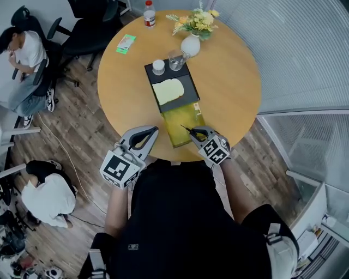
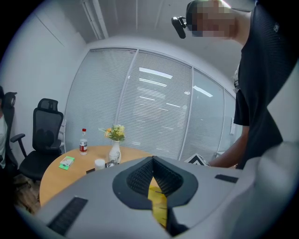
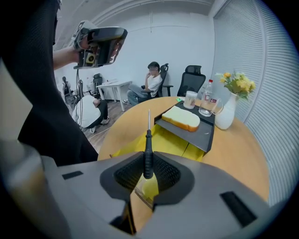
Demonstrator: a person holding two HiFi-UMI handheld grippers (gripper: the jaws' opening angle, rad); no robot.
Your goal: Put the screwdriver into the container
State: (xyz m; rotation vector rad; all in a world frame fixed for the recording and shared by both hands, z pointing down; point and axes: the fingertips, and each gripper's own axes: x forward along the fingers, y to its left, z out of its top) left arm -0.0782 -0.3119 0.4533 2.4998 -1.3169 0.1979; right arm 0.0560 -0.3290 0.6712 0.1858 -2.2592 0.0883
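Observation:
A thin black screwdriver sticks out of my right gripper, which is shut on its handle. In the right gripper view the screwdriver points forward, its metal tip over the open yellow container. That yellow container lies at the near edge of the round wooden table, just in front of a black tray. My left gripper hovers at the table's edge, left of the container, shut with nothing in it. Through its jaws in the left gripper view I see a sliver of the yellow container.
The black tray carries a bread slice, a white cup and a glass. Behind it stand a flower vase, a bottle and a green box. People sit at left; a glass wall runs along the right.

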